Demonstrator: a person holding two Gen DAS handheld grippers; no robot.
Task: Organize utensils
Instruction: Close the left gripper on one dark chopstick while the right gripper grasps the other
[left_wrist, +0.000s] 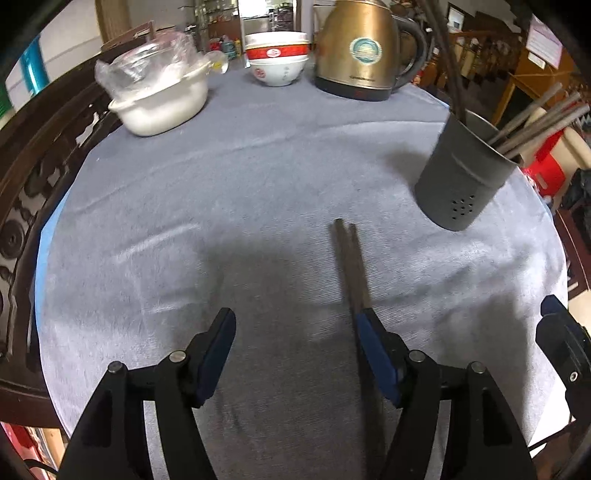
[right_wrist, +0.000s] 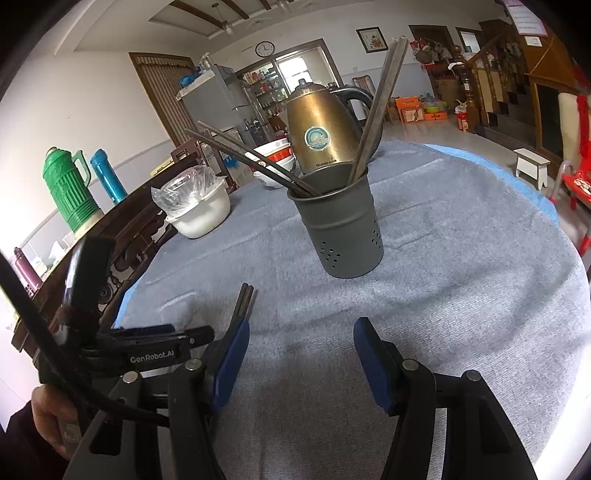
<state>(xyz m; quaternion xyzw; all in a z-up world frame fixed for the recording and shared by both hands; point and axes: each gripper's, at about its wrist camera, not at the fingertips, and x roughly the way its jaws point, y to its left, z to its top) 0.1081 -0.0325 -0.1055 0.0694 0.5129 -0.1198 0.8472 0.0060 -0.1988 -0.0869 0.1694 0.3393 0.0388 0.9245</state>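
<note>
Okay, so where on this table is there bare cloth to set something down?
Free: the wide cloth between the white pot and the grey utensil holder, left of the loose chopsticks. Crowded: the far edge, where pot, stacked bowls and brass kettle line up.

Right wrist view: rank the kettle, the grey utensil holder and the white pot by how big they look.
1. grey utensil holder; nearest the camera, so its lead is unsure
2. kettle; close to the holder
3. white pot
</note>
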